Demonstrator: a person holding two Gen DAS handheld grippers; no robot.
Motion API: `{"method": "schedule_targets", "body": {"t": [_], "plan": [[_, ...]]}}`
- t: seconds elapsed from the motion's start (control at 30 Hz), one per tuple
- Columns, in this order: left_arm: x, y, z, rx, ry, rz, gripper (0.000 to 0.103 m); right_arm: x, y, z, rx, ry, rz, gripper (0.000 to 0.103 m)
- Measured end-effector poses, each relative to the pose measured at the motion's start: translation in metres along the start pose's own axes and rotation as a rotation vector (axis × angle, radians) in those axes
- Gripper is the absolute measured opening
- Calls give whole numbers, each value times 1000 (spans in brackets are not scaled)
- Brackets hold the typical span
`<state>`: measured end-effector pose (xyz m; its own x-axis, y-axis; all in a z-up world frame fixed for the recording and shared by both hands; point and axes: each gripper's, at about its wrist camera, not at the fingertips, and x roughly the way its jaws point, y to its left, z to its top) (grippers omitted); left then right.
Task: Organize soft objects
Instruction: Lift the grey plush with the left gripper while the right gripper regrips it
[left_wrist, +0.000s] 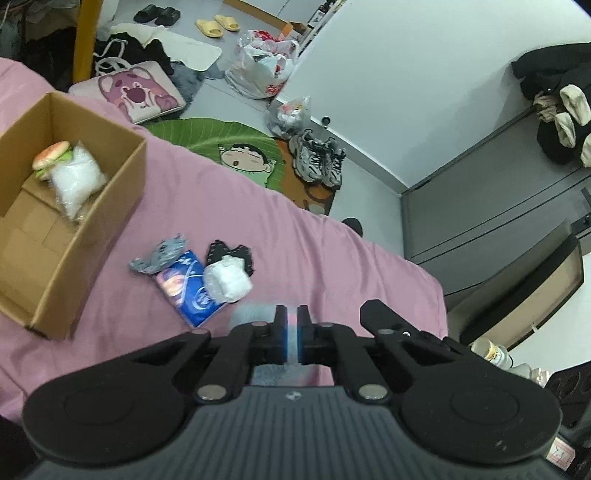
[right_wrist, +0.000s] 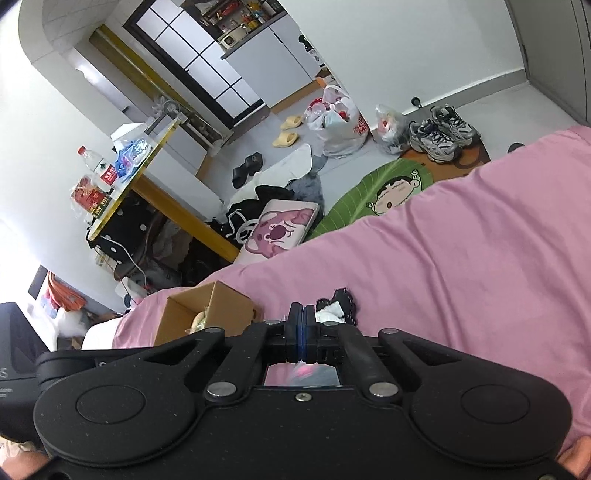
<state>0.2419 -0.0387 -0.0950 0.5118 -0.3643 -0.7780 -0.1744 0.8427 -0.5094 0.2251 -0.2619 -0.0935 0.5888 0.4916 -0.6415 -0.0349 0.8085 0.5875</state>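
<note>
Between my two sets of jaws nothing is being carried: the left gripper (left_wrist: 291, 314) is clenched with its blue pads nearly meeting on air, and the right gripper (right_wrist: 302, 314) is clenched just as empty.

Just beyond the left jaws, four soft things are waiting in a loose cluster on the pink bed sheet (left_wrist: 332, 258): a crinkled white plastic-wrapped bundle (left_wrist: 227, 280), a blue glossy tissue pack (left_wrist: 188, 291), a grey crumpled sock (left_wrist: 159, 256) and a black patterned sock (left_wrist: 231, 254) partly under the white bundle. To their left, the open brown cardboard box (left_wrist: 122, 206) is already holding a squishy toy burger (left_wrist: 51, 158) and a clear bag of white filling (left_wrist: 77, 184), so I am judging myself between picks, roughly a third done.

Next I am needing to open one pair of jaws, drop onto the white bundle, then carry it over the box wall.

Beyond the bed edge, the grey floor is cluttered: a green leaf-shaped cartoon rug (left_wrist: 229, 147), grey trainers (left_wrist: 317, 158), a pink bear cushion (left_wrist: 136, 96).
</note>
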Motion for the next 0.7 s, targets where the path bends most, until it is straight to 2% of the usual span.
{"method": "schedule_targets", "body": {"t": [0.17, 0.23, 0.37, 0.4, 0.5, 0.6, 0.7], "plan": [[-4, 18, -6, -10, 1, 13, 3, 3, -5, -10, 22, 21, -35, 1], [-5, 24, -6, -6, 5, 17, 4, 8, -6, -13, 30, 42, -50, 4], [-4, 34, -5, -9, 2, 68, 7, 17, -3, -18, 46, 76, -48, 6], [-3, 35, -4, -7, 8, 69, 7, 21, -3, -20, 56, 88, -49, 8], [2, 39, -4, 6, 24, 89, 8, 31, -7, -30, 97, 125, -47, 24], [11, 43, -4, 10, 66, 110, 9, 42, -13, -43, 145, 181, -55, 25], [20, 48, -5, 12, 93, 116, 15, 47, -19, -52, 189, 210, -65, 25]]}}
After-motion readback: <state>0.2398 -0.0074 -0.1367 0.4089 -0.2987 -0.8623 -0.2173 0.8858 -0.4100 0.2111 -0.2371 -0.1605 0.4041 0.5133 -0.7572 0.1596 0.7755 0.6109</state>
